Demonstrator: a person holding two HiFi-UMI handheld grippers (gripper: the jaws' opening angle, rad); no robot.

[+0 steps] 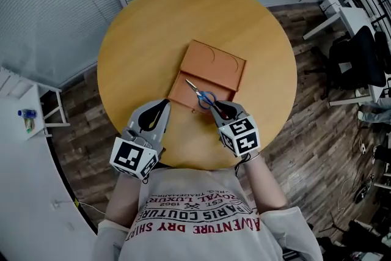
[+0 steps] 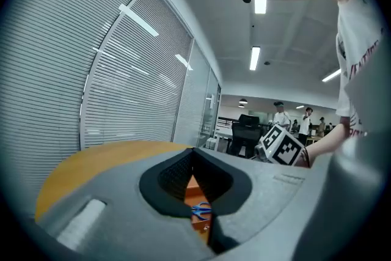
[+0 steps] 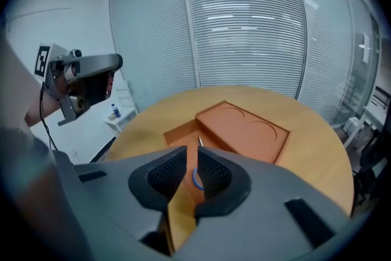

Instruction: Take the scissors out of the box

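Observation:
An orange-brown box (image 1: 215, 65) lies on the round wooden table (image 1: 153, 27), its drawer (image 1: 182, 95) pulled out toward me. Scissors (image 1: 204, 96) with blue handles lie across the drawer's right part, blades pointing away to the left. My right gripper (image 1: 221, 110) sits just behind the handles, open. In the right gripper view (image 3: 192, 153) a blue handle loop (image 3: 195, 179) shows in the narrow gap, and no pad presses on it. My left gripper (image 1: 165, 104) hangs at the drawer's near left corner with its tips together and nothing held. In the left gripper view (image 2: 192, 153) the scissors (image 2: 200, 211) peek out below.
The table's near edge is right under both grippers. A white side shelf (image 1: 27, 119) with a small bottle stands at the left, past the table. Office chairs (image 1: 360, 58) and desks are at the right. Glass walls with blinds close off the far side.

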